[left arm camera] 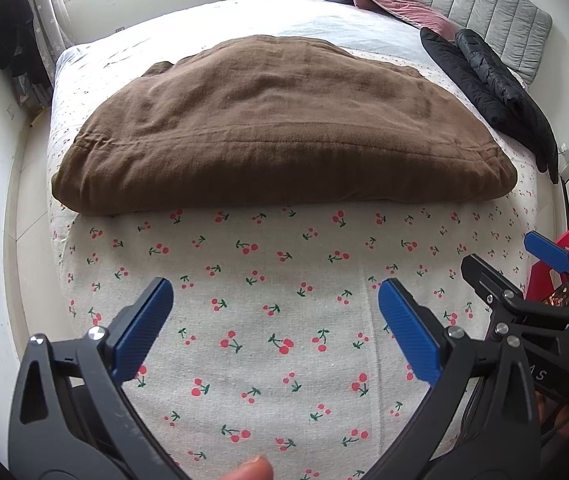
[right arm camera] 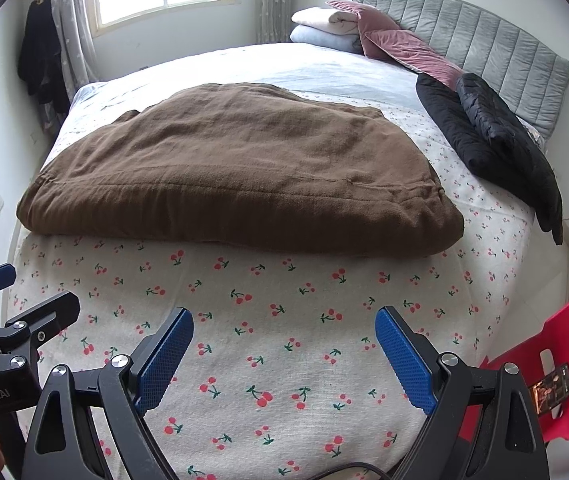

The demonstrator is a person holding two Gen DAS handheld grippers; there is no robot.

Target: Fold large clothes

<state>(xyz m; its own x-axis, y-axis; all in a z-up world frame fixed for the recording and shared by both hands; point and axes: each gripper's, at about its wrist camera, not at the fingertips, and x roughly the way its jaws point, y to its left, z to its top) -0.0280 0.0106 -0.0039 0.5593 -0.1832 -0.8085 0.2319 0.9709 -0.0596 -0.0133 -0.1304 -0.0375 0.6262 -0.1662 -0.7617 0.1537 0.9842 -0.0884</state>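
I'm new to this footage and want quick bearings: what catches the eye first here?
A big brown garment, already folded into a thick bundle, lies across the middle of the cherry-print bedsheet. Both the left gripper and right gripper hover over bare sheet in front of it, jaws wide open and empty. A black jacket lies by the grey headboard.

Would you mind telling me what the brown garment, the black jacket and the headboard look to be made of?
The brown garment looks like thick, matte, brushed cotton or fleece: soft nap, faint ribbing, no shine. The black jacket seems to be quilted padded nylon, with stitched puffy channels and a slight sheen. The headboard appears upholstered in grey velvet-like fabric with padded vertical channels.
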